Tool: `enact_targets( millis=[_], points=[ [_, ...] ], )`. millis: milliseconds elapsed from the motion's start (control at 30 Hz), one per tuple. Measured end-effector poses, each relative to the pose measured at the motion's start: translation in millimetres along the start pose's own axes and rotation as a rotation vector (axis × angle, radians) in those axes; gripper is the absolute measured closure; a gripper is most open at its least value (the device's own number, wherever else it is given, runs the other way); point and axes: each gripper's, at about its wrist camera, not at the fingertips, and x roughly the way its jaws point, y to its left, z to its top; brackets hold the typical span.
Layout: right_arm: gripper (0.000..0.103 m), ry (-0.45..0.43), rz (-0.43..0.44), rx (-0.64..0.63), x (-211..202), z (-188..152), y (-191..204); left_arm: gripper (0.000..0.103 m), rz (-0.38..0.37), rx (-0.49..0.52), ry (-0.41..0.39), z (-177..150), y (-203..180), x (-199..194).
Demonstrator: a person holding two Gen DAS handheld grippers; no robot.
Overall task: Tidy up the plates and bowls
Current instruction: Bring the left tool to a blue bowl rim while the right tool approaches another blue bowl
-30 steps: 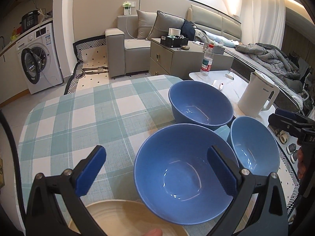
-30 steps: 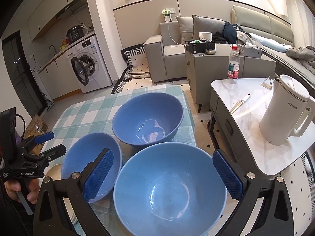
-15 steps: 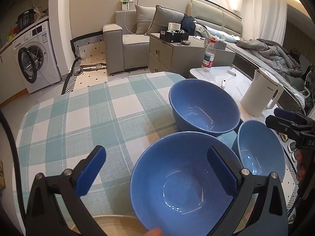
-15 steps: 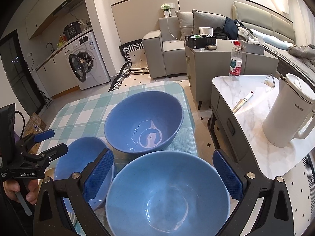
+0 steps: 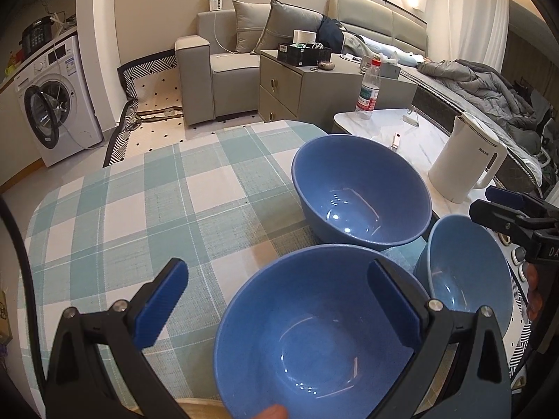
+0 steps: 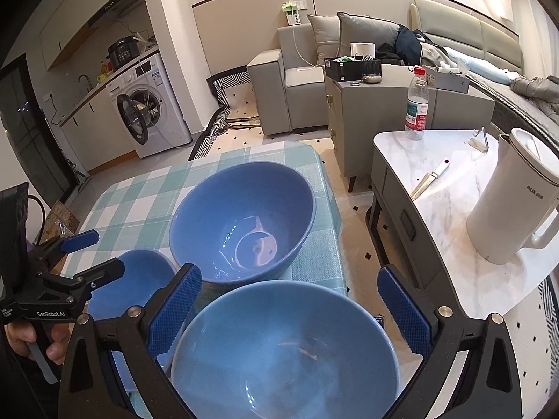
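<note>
Three blue bowls crowd the right end of your checked tablecloth [image 5: 139, 209]. The far bowl [image 6: 244, 220] sits close to the table's right edge. The bowl under your left gripper [image 5: 307, 342] lies near the front edge, partly over a cream plate [image 5: 199, 405] whose rim alone shows. The bowl under your right gripper [image 6: 286, 356] appears to overhang the right edge, though whether it rests on the table cannot be told. The cloth to the left of the bowls is bare and offers the widest free area. To the right, across a narrow strip of floor, stands a marble side table [image 6: 454, 209] carrying a white kettle [image 6: 510, 209], a water bottle [image 6: 417, 104] and a small knife [image 6: 429, 181].

Legible text: "AUX" on the kettle, and "GenRobot.AI" on the body of your left gripper [image 6: 108, 251] as seen from the right wrist.

Your left gripper is spread wide, its right finger over its bowl's far rim, gripping nothing. Your right gripper [image 6: 286, 303] is likewise spread, its pads flanking its bowl's far rim without visible contact. A fingertip [image 5: 272, 412] shows at the left view's lower edge.
</note>
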Motion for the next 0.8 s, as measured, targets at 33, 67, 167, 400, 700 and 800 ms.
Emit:
enact_targets(
  millis=[33, 67, 167, 400, 700, 800],
  points=[
    [0.001, 0.001, 0.0, -0.001, 0.0, 0.0, 0.0, 0.0, 0.0, 0.003, 0.002, 0.9, -0.7, 1.3],
    [0.001, 0.002, 0.0, -0.001, 1.7, 0.4, -0.7, 0.0, 0.0, 0.005, 0.005, 1.7, -1.4, 2.9],
    [0.001, 0.015, -0.002, -0.002, 9.3, 1.9, -1.9, 0.0, 0.0, 0.004, 0.011, 4.8, -1.1, 8.1],
    [0.001, 0.03, 0.0, 0.008, 26.1, 6.7, -7.2, 0.0, 0.007, -0.002, 0.031, 10.2, 0.6, 21.4],
    [0.001, 0.044, 0.004, 0.022, 38.9, 12.9, -12.4, 0.0, -0.019, -0.01, 0.056, 18.1, 0.3, 35.7],
    [0.001, 0.05, 0.005, 0.026, 43.0, 14.8, -13.3, 0.001, -0.034, -0.016, 0.058, 21.4, 0.4, 39.1]
  ],
)
